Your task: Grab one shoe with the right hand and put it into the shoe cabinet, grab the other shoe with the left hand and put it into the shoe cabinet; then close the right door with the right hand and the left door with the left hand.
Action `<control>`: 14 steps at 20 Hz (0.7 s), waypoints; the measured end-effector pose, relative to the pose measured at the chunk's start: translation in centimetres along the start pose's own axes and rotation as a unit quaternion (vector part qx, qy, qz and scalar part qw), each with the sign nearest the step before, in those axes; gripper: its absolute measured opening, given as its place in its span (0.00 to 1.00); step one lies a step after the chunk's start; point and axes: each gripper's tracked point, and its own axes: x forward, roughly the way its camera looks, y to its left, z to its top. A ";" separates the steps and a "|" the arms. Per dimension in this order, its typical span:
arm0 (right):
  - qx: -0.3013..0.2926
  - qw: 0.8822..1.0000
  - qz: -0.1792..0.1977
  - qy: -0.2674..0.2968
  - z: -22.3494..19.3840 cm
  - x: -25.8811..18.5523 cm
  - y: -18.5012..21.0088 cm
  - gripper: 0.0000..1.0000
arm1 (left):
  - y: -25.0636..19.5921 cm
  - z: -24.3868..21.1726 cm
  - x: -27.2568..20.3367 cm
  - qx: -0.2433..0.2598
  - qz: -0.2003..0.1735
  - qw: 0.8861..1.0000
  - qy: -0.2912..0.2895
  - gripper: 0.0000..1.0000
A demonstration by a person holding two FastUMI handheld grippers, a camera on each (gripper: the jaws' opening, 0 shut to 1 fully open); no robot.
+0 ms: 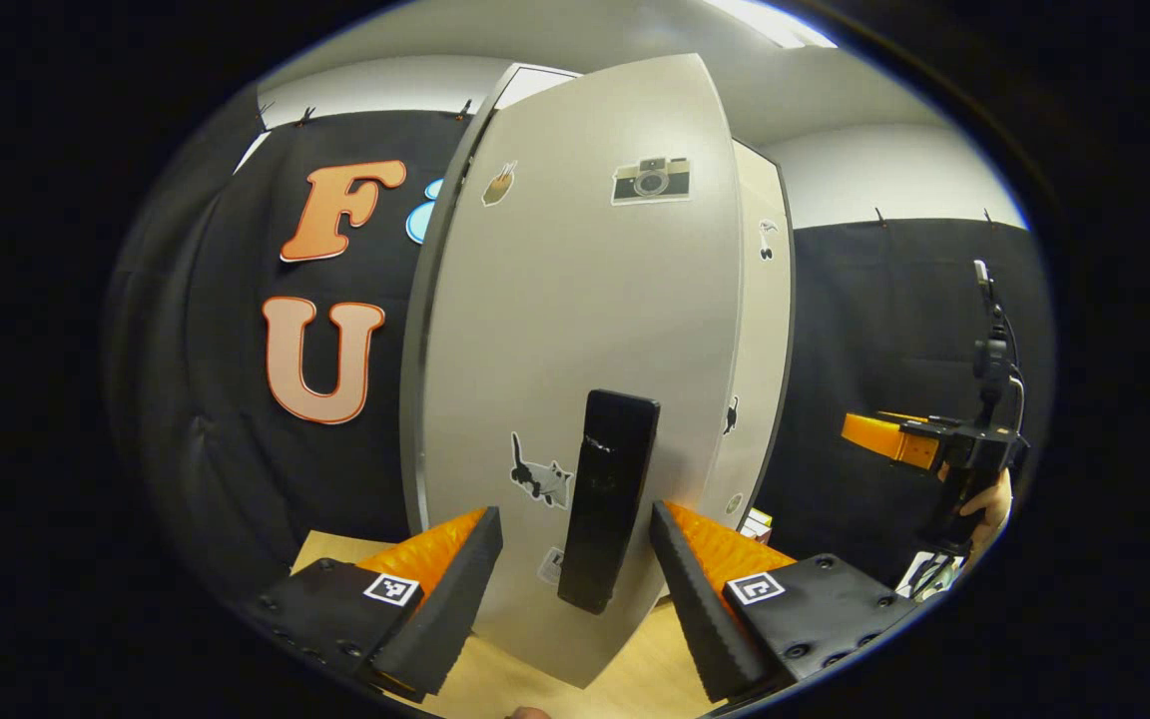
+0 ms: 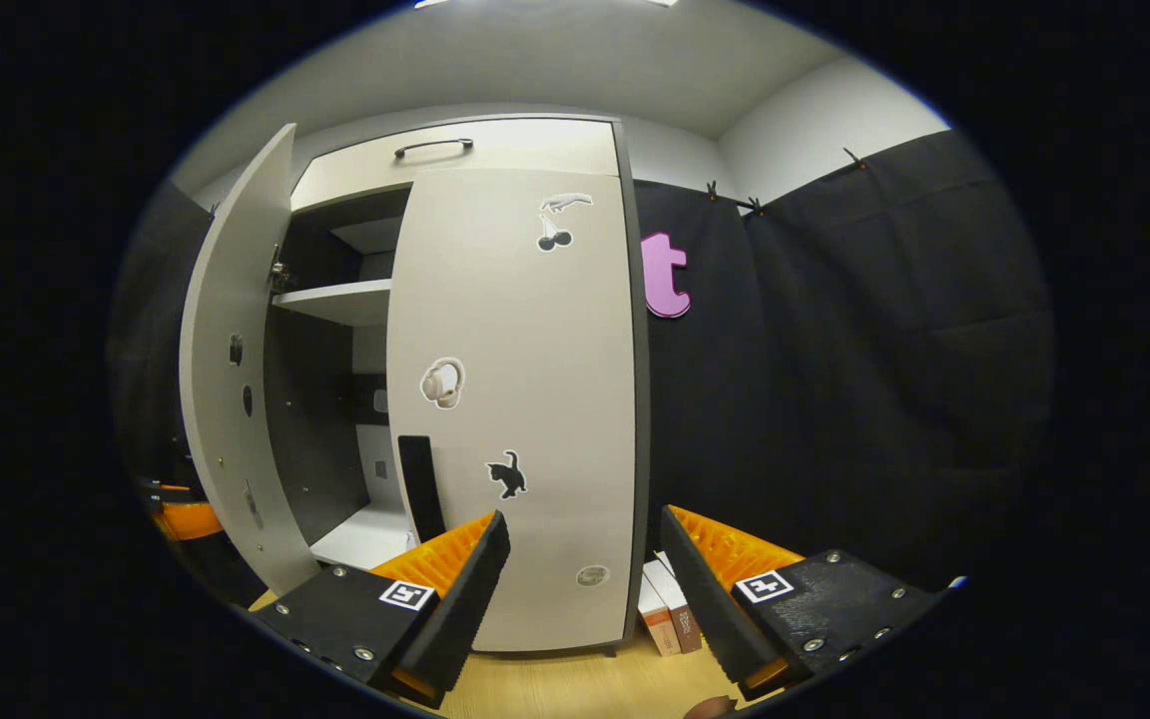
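Before the shoe cabinet [image 2: 495, 160], the left gripper [image 1: 575, 579] holds its fingers apart around the black handle [image 1: 607, 499] of the half-open left door [image 1: 575, 330], a stiff hinged panel probably best pushed near that handle.

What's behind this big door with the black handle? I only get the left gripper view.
Observer: The right gripper view looks past the open left door to a white shelf inside.
Operator: Is anything above the doors?
Observer: A drawer front with a dark handle.
Operator: And my other tongs?
Observer: The right tongs are open, facing the shut right door.
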 end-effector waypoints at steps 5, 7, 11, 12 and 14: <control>0.000 1.000 -0.022 0.000 -0.1 -0.6 -3.1 0.94 | -0.7 -0.8 4.5 -0.043 0.002 0.999 0.002 1.00; 0.000 1.000 -0.031 0.001 -0.1 -0.7 -4.1 0.94 | -1.4 -1.1 5.7 -0.048 0.008 0.999 0.005 1.00; -0.005 0.999 -0.044 0.001 -0.2 -1.3 -6.0 0.94 | -2.4 -1.7 7.6 -0.046 0.024 0.999 0.006 1.00; -0.007 0.999 -0.047 0.002 -0.1 -1.4 -6.4 0.94 | -2.4 -1.8 7.9 -0.047 0.026 0.999 0.006 1.00; -0.009 0.999 -0.050 0.003 -0.2 -1.5 -7.0 0.94 | -2.5 -2.0 8.4 -0.048 0.030 0.998 0.008 0.99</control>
